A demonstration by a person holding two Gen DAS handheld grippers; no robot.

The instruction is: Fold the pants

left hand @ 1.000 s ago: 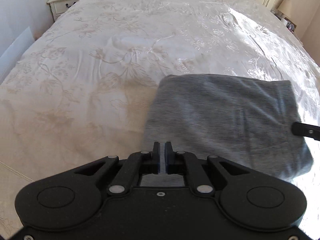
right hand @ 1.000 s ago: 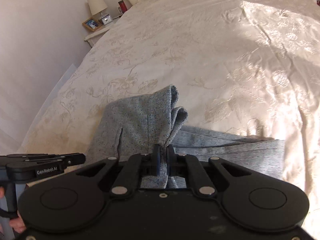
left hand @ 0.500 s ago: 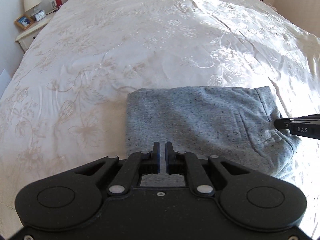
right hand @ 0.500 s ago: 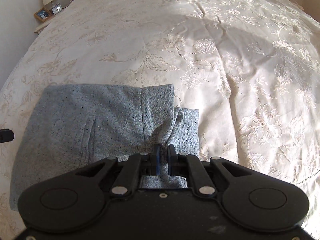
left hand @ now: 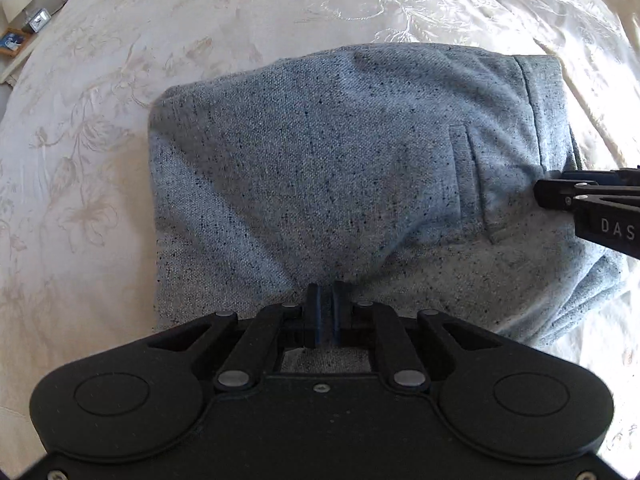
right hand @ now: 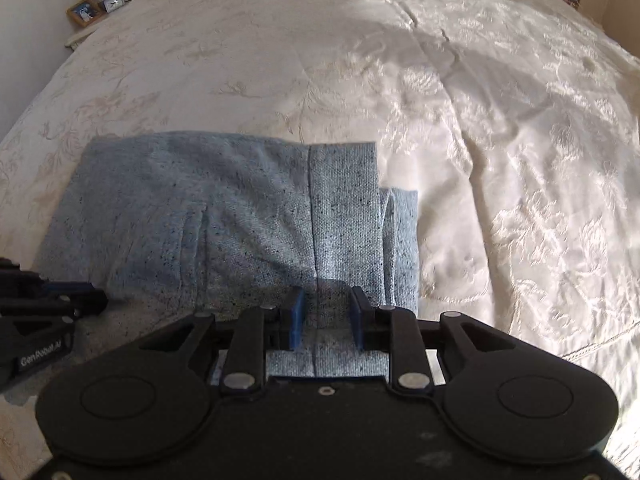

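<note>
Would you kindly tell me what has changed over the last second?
The right gripper lowered the raised fold of the grey pants flat and is opening, letting it go. The left gripper came down close over them, nearly shut and empty. The pants stay folded on the bedspread.

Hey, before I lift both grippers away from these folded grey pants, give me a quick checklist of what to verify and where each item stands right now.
1. Pants lying folded on the bedspread: ok, a compact rectangle.
2. Right gripper released: ok, jaws opening, waistband cloth lies between the pads but is not pinched.
3. Left gripper free of cloth: ok, jaws nearly closed, a thin empty gap, nothing held.
4. Layers aligned at the waistband end: not ok, an under layer sticks out past the top one.
5. Top surface smooth: not ok, soft creases near the pocket.
6. Near edge of the fold: cannot tell, hidden under the gripper bodies.
</note>
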